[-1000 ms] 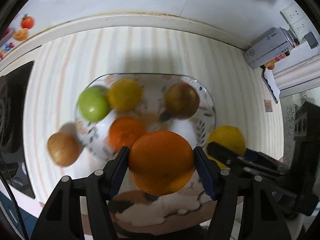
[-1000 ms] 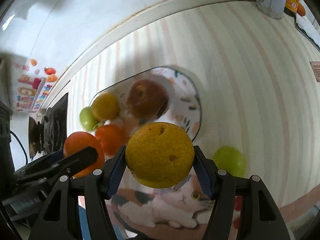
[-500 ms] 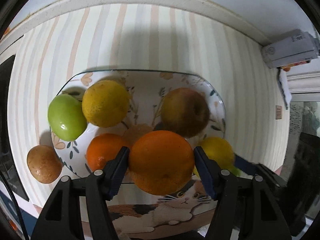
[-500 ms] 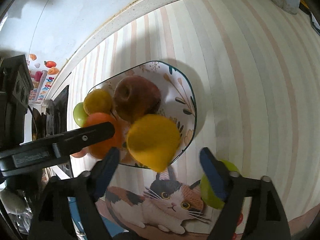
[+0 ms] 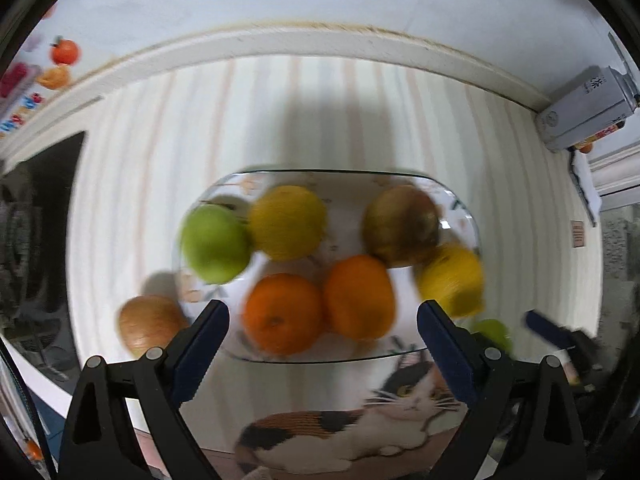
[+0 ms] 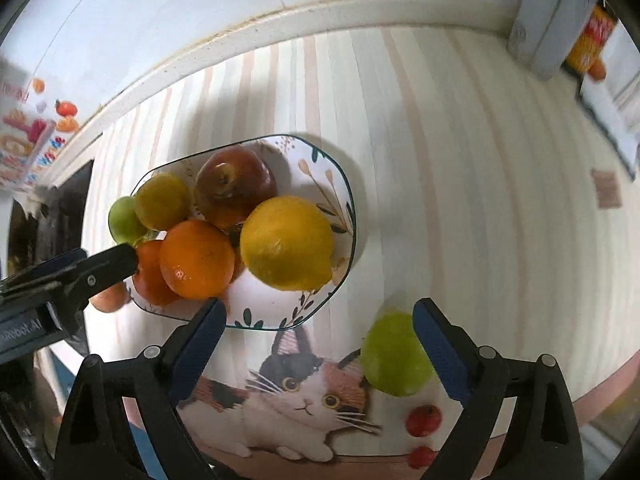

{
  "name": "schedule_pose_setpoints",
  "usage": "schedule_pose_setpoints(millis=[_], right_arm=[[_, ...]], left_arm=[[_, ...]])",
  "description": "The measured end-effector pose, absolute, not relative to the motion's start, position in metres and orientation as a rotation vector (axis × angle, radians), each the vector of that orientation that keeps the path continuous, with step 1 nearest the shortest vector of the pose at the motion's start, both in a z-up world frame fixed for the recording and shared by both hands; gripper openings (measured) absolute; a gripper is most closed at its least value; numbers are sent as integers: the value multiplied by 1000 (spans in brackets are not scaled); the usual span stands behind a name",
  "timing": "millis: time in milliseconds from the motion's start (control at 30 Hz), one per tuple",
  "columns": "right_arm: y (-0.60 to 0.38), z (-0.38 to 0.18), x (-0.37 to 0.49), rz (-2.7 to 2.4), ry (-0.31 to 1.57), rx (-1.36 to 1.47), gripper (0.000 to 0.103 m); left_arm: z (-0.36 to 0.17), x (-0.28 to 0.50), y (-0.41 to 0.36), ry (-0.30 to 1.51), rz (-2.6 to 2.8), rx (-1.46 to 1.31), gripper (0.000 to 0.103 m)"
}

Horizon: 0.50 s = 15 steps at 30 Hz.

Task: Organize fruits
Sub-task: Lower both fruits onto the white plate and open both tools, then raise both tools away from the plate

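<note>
A flower-patterned plate point(image 5: 348, 204) point(image 6: 320, 172) holds several fruits: a green apple point(image 5: 216, 244), a yellow citrus point(image 5: 286, 222), a red-brown apple point(image 5: 402, 230) point(image 6: 236, 186), two oranges point(image 5: 282, 312) point(image 5: 360, 296) and a big yellow citrus point(image 5: 450, 280) point(image 6: 288, 242). My left gripper point(image 5: 323, 314) hangs over the plate's near side, its jaws opening with nothing pressed between them. My right gripper point(image 6: 319, 312) is also opening, over the plate's near rim, and its pads touch nothing. A brown fruit point(image 5: 150, 326) lies off the plate on the left. A green apple point(image 6: 396, 354) lies on the mat by the right finger.
The striped tablecloth carries a cat print point(image 6: 304, 392) at the near edge. A white carton point(image 5: 580, 116) point(image 6: 548, 40) stands at the back right against the wall. A dark appliance point(image 5: 40, 220) sits at the left. The left gripper's finger point(image 6: 100, 264) reaches in beside the oranges.
Both grippers have opened wide. The orange left the left gripper's pads and the big yellow citrus left the right's; both now lie on the plate.
</note>
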State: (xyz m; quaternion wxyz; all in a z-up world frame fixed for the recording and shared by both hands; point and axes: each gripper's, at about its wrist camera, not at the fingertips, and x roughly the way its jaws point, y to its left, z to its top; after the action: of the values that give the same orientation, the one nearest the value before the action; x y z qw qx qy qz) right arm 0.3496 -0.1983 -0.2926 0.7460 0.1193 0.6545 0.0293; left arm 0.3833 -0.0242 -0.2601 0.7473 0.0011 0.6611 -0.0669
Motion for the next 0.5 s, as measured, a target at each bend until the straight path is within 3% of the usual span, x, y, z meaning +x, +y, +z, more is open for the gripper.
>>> schedule_pose_setpoints(millis=[500], right_arm=[[-166,-240,309,85,1377,131,96]], left_arm=[[-236,325,27,1348,-32,-21,96]])
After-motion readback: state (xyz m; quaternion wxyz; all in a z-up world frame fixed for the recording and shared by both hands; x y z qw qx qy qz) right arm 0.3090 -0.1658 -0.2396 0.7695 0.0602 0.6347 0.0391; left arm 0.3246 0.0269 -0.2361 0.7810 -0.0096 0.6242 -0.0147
